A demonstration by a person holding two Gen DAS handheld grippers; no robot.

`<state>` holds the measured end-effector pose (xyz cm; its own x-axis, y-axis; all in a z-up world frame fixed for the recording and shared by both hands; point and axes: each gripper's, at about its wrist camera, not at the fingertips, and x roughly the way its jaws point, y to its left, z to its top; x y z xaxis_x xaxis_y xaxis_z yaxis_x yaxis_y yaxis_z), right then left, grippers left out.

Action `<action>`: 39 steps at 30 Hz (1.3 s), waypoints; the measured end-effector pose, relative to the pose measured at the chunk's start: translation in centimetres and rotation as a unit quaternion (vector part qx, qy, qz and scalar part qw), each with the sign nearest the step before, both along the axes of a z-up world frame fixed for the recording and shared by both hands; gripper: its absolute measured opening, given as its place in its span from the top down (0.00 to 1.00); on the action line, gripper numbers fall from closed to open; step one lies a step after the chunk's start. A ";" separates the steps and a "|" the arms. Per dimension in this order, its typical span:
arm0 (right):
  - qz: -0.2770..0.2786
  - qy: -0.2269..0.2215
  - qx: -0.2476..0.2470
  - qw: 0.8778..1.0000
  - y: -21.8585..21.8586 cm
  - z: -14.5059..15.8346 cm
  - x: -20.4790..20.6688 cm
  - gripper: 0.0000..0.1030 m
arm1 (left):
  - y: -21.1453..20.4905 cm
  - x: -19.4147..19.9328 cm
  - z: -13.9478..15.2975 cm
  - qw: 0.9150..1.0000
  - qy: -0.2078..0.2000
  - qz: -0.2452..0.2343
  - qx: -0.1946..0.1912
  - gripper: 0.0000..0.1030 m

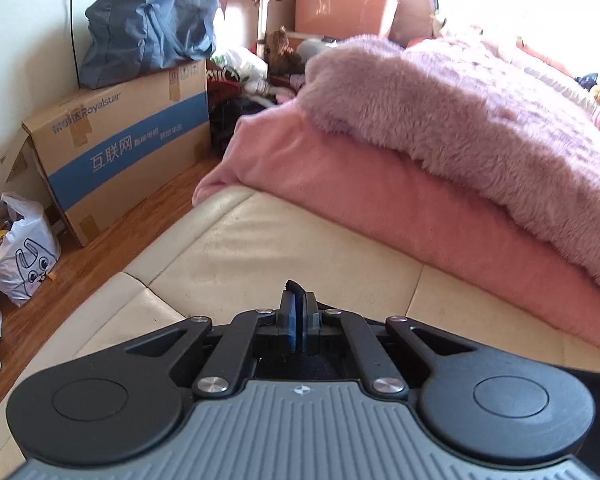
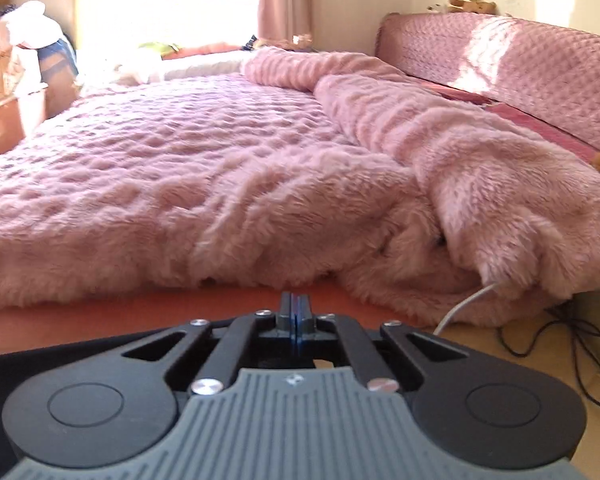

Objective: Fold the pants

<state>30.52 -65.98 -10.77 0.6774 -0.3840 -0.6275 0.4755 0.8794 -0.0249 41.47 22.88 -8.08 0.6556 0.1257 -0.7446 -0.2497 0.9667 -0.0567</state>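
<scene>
The left gripper (image 1: pixel 297 300) is being held with its fingers pressed together, and a small tuft of black cloth (image 1: pixel 293 285) is being pinched between the tips. More of the same black cloth, apparently the pants (image 1: pixel 598 384), is being seen at the right edge of the left view, just under the gripper body. Below this gripper, the cream bed edge (image 1: pixel 260 252) is being crossed, with a pink blanket (image 1: pixel 400 200) and a furry cover (image 1: pixel 480 120) lying to the far right. On the far left, a cardboard box (image 1: pixel 128 148) is being topped by a blue bag (image 1: pixel 152 32), and a white plastic bag (image 1: pixel 20 256) is standing on the wooden floor (image 1: pixel 112 228) beside it.

The right gripper (image 2: pixel 296 304) is likewise being kept closed; whether cloth is being caught between its tips cannot be told. A black strip of the pants (image 2: pixel 60 350) is being shown along the near left, touching the gripper body. Beyond it, the furry cover (image 2: pixel 220 160) is being spread over the bed, and a white cable (image 2: pixel 464 304) is trailing out from under it at the near right.
</scene>
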 end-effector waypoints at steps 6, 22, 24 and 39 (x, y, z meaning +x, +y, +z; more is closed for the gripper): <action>-0.043 0.054 -0.029 0.997 0.0 -3.3 3.0 1.00 | 0.4 1.3 -2.7 0.998 0.044 0.028 -0.026 0.79; 0.077 0.021 0.059 0.995 11.1 -2.2 -3.4 0.97 | 4.6 -12.1 -5.0 0.915 -0.026 0.199 -0.351 0.43; 0.106 0.023 0.071 0.991 13.6 -2.4 -4.7 0.97 | 3.5 -12.3 -5.3 0.912 -0.038 0.199 -0.356 0.42; 0.196 0.058 0.125 0.971 21.5 -4.0 -11.3 0.98 | -2.1 -11.2 -1.1 0.953 -0.105 0.163 -0.234 0.97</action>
<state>19.25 -44.47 -14.74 0.6603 0.0625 -0.7484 0.1103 0.9777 0.1789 30.23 20.79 -9.20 0.7789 0.0338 -0.6262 -0.4679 0.6962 -0.5444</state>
